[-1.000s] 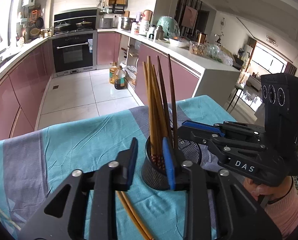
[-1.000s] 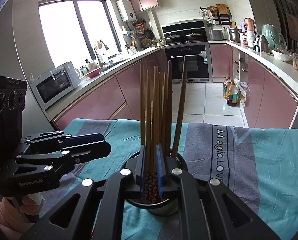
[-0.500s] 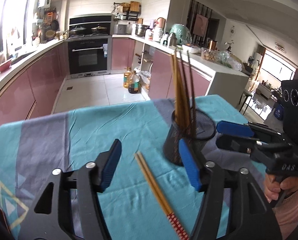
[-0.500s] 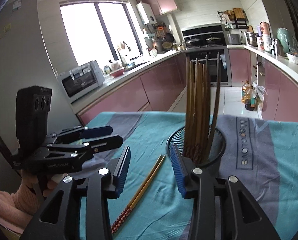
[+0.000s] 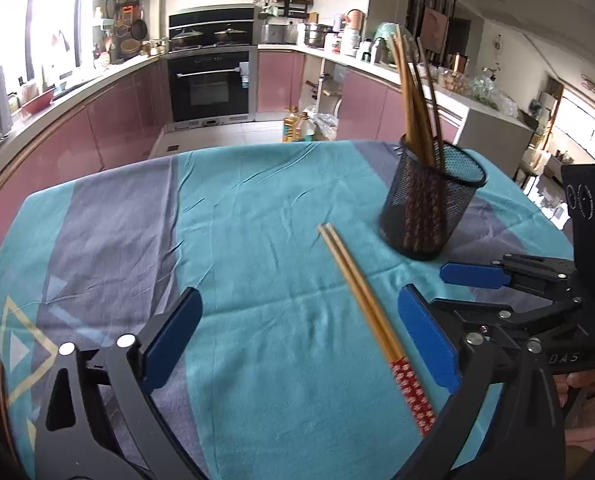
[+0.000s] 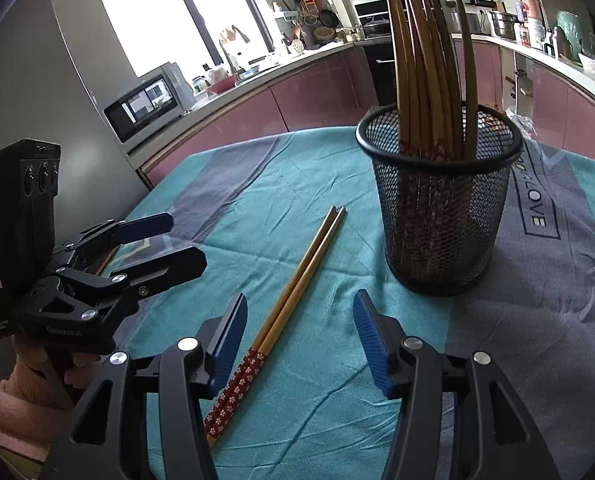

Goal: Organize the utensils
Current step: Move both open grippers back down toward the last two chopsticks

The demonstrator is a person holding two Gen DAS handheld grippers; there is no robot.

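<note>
Pair of chopsticks [image 6: 297, 300] flat on table [image 5: 257, 220], side by side and touching, near middle, red patterned ends toward near edge, plain tips toward cup [image 6: 441, 208]. Cup upright twd far right corner, mesh, already packed w/ chopsticks standing in it. Risks from here: two thin sticks lying flush on soft cloth, so pads likely to pinch fabric or catch only one stick, leaving the other behind or rolling it off. Grabbing at the red end means long lever, tips drooping or scissoring apart on lift. Cup light and top-heavy w/ its load, so a knock from either tool or a bad-angle insert could tip it; crowded cup also may block new tips going in. Both tools close together near same edge, collision poss. if both go for the pair. Left gripper [image 5: 301, 344]: jaws just been opening, now v. wide, nothing held; pair lies btwn pads in left wrist view but looks untouched, though height above cloth hard to judge. Right gripper [image 6: 301, 340]: jaws also just been opening, about half spread, empty, pair passing under left pad, no visible contact.
</note>
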